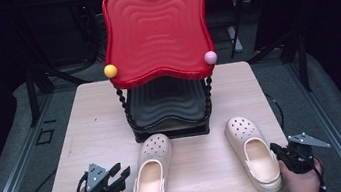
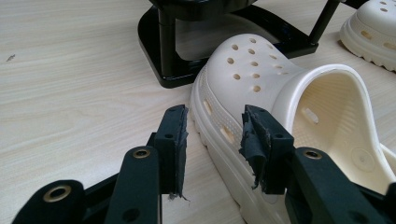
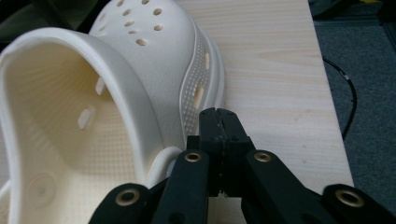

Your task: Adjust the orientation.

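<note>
Two cream clogs lie on the wooden table with their toes toward a shelf stand. My left gripper [image 1: 121, 171] stands open just left of the left clog [image 1: 154, 174]. In the left gripper view the clog's side [image 2: 261, 70] shows beyond the gap between the open jaws [image 2: 215, 116], with nothing between the pads. My right gripper [image 1: 273, 148] is shut and empty at the right side of the right clog [image 1: 253, 152]. In the right gripper view its closed tips [image 3: 218, 112] sit close beside that clog's wall [image 3: 116, 56], near the strap; whether they touch it I cannot tell.
A two-tier stand sits at the table's back middle, with a red wavy tray [image 1: 156, 27] on top and a black tray [image 1: 167, 101] below; its black base [image 2: 159, 60] is just past the left clog's toe. The table's right edge [image 3: 327, 93] runs close beside the right gripper.
</note>
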`<state>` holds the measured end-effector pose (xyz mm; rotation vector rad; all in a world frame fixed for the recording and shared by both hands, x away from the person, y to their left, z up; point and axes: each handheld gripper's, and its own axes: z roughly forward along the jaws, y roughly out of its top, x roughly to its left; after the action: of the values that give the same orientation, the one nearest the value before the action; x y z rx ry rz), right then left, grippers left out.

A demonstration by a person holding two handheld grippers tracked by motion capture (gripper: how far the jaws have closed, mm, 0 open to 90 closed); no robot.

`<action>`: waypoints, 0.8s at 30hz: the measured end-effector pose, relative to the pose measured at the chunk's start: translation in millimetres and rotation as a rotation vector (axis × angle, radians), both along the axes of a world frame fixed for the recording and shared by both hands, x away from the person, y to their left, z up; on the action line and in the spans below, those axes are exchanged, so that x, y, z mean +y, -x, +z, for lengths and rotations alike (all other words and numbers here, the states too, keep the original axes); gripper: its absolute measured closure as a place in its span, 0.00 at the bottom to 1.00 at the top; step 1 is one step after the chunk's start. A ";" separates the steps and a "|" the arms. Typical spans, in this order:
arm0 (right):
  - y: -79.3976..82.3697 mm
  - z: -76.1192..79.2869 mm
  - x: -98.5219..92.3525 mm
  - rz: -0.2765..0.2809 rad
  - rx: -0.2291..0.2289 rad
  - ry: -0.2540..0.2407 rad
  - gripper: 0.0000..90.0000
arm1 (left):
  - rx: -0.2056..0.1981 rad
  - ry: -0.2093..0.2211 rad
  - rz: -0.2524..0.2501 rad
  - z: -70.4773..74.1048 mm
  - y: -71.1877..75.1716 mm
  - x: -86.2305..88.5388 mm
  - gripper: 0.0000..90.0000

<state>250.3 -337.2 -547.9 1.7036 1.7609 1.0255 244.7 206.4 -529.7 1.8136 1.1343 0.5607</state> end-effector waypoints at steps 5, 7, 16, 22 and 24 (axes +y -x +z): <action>2.0 3.6 -2.9 -0.042 -0.014 0.015 0.91 | 0.008 0.001 -0.004 -0.5 0.4 0.1 0.67; 5.6 10.3 -1.8 -0.044 -0.061 0.034 0.87 | 0.007 -0.002 -0.008 -0.6 0.4 0.1 0.67; 18.2 27.7 29.5 0.065 -0.149 0.175 0.74 | -0.005 0.011 -0.023 -0.4 2.7 -3.6 0.67; 7.7 20.6 28.5 0.064 -0.082 0.200 0.91 | -0.001 0.013 -0.051 0.2 5.0 -7.3 0.66; 9.0 23.4 27.1 0.061 -0.056 0.190 0.93 | -0.002 0.012 -0.068 -1.2 5.5 -10.6 0.66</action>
<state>241.3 -310.2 -524.5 1.5004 1.8214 0.8907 239.2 195.8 -530.9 1.8334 1.0678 0.5146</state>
